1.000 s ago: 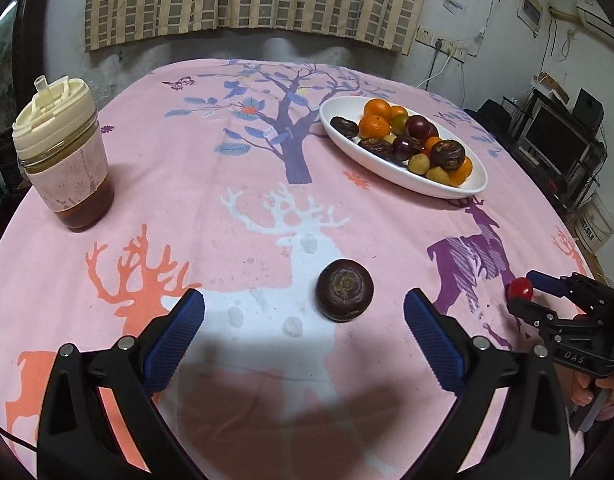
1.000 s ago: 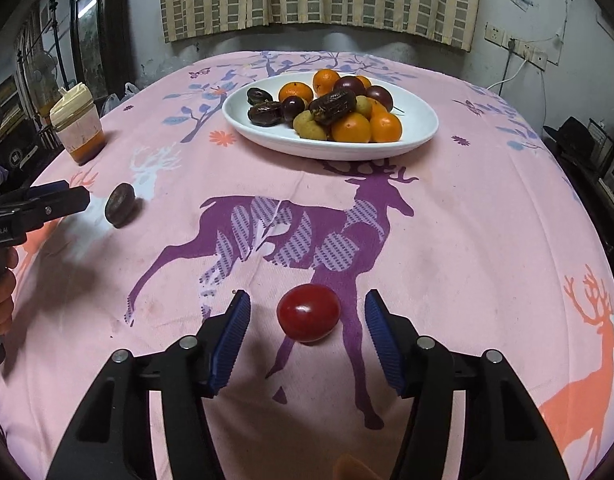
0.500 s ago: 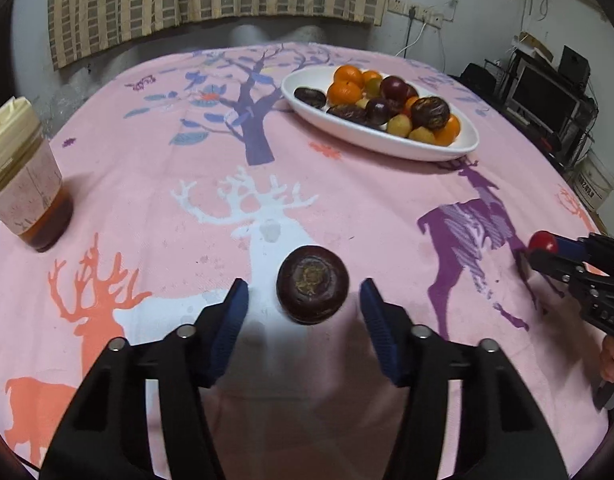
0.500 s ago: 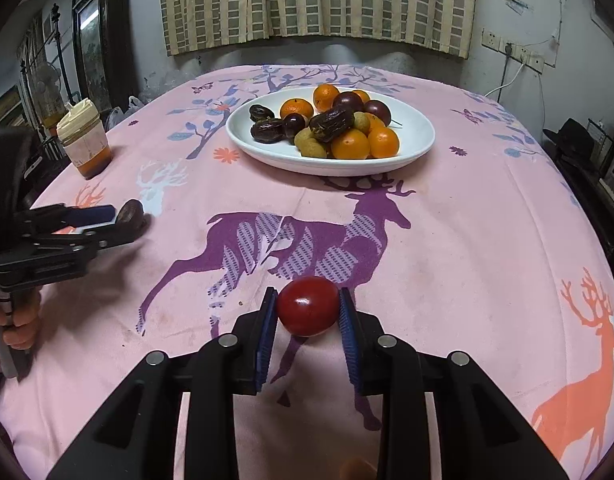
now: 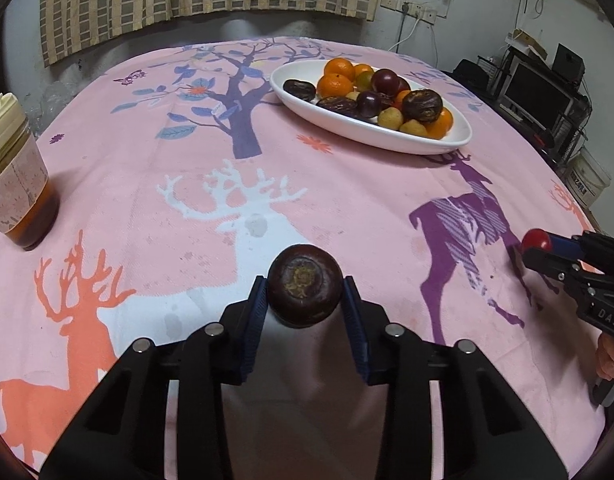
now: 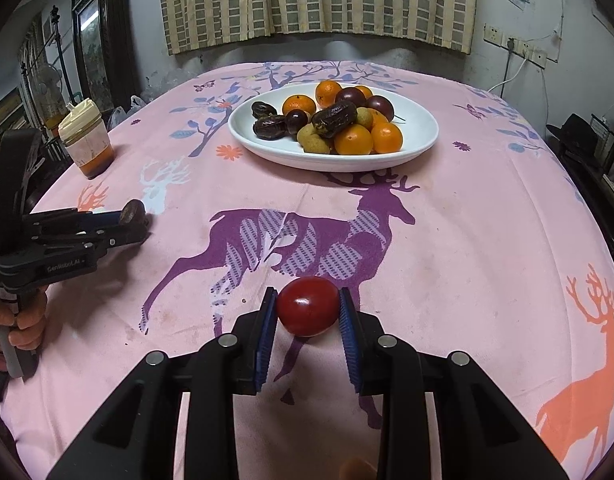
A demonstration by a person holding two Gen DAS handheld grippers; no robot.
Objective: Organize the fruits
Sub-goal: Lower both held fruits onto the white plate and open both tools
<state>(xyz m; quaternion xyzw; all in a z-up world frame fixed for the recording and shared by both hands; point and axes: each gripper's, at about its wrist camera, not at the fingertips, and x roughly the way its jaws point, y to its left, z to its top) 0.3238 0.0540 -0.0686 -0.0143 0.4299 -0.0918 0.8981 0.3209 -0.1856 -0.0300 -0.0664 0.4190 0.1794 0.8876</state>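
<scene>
My left gripper (image 5: 305, 300) is shut on a dark brown round fruit (image 5: 305, 285) and holds it just above the pink tablecloth. It also shows in the right wrist view (image 6: 133, 222), at the left. My right gripper (image 6: 308, 312) is shut on a red tomato (image 6: 308, 306). It shows in the left wrist view (image 5: 537, 246) at the right edge. A white oval plate (image 5: 347, 126) (image 6: 419, 132) at the far side holds oranges, dark plums, dates and small yellow-green fruits.
A lidded jar of brown liquid (image 5: 15, 184) (image 6: 87, 142) stands at the table's left edge. The round table (image 6: 467, 240) falls away on all sides. Shelves with electronics (image 5: 547, 88) stand beyond the right edge.
Both grippers have closed: the left onto the dark fruit, the right onto the tomato. Both fruits now sit between the pads, and the left gripper has moved closer to its fruit.
</scene>
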